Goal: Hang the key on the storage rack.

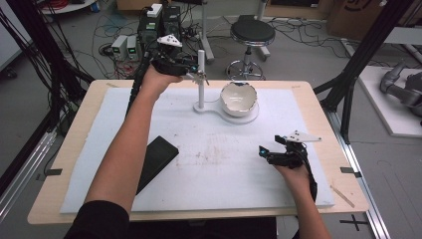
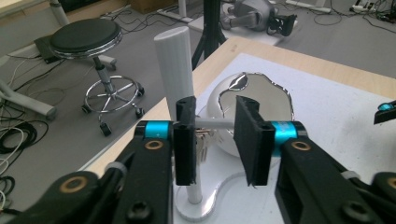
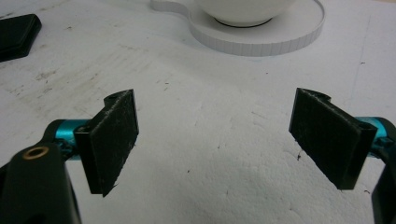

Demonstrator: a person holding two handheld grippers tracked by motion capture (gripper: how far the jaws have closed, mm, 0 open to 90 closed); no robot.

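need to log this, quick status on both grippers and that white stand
Left gripper open at the stand's side peg, keys hanging there. Right gripper open, empty, low over the mat. Nothing blocking.

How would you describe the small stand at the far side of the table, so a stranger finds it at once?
On the white mat, look at its far edge. There a white stand rises beside a white bowl. It alone is a thin upright post with a short side arm.
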